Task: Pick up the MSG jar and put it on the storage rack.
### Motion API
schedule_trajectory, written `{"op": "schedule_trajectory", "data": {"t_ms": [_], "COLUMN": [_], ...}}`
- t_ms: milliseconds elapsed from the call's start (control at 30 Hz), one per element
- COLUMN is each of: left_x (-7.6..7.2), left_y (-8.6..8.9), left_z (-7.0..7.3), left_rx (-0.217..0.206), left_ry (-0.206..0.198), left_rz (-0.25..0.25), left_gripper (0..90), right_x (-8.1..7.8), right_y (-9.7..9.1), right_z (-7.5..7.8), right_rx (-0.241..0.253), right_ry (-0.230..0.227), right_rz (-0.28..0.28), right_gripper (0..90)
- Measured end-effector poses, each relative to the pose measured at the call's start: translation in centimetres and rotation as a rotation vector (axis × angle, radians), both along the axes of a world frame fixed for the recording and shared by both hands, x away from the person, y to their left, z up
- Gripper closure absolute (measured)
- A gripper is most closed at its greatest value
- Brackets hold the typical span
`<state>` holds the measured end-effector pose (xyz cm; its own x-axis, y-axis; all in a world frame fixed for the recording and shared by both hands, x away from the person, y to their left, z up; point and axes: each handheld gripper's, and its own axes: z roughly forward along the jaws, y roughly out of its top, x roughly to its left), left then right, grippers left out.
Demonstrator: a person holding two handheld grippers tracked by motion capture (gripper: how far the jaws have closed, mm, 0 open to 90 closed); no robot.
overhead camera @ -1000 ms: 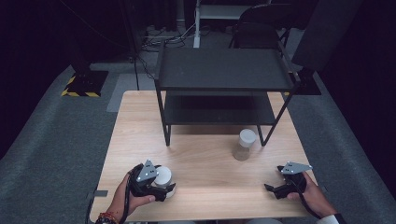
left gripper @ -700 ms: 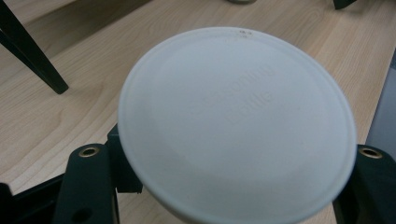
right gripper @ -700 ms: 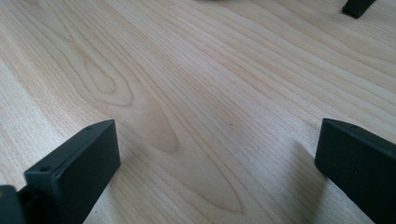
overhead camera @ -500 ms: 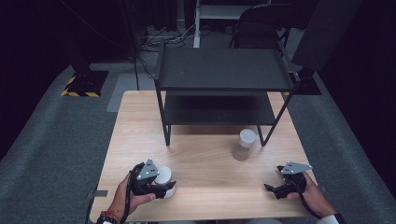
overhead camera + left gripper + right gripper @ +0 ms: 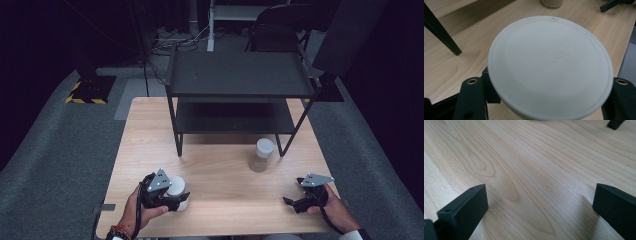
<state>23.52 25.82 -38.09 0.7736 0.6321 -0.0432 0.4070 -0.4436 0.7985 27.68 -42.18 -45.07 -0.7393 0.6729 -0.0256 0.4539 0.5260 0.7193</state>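
A small jar with a white lid (image 5: 176, 187) stands on the wooden table (image 5: 225, 210) near its front left. My left gripper (image 5: 178, 198) is shut on it, one jaw on each side. In the left gripper view the round white lid (image 5: 549, 67) sits between the two black jaws, with faint raised lettering on it. My right gripper (image 5: 291, 201) rests low at the front right, open, pointing left. In the right gripper view its jaws (image 5: 539, 200) stand wide apart over bare wood.
A second jar (image 5: 262, 155), translucent with a white lid, stands by the right front leg of a black two-tier shelf (image 5: 240, 90) at the back of the table. Its base (image 5: 552, 3) also appears far off in the left gripper view. Dark floor surrounds the table.
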Motion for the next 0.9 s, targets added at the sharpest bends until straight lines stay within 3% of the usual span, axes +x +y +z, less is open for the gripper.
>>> {"op": "schedule_trajectory", "data": {"t_ms": [467, 633, 900], "left_x": [1.2, 2.8, 4.2], "left_y": [-0.5, -0.2, -1.3], "left_z": [3.0, 4.0, 6.4], "left_rx": [-0.022, -0.07, -0.053], "left_ry": [-0.027, -0.006, -0.034], "left_rz": [-0.001, -0.024, -0.035], "left_gripper": [33.9, 33.9, 33.9], "right_x": [0.0, 0.0, 0.0], "right_y": [0.0, 0.0, 0.0], "right_z": [0.0, 0.0, 0.0], "right_rx": [0.0, 0.0, 0.0], "right_ry": [0.0, 0.0, 0.0], "right_rz": [0.0, 0.0, 0.0], "right_gripper": [0.0, 0.0, 0.0]}}
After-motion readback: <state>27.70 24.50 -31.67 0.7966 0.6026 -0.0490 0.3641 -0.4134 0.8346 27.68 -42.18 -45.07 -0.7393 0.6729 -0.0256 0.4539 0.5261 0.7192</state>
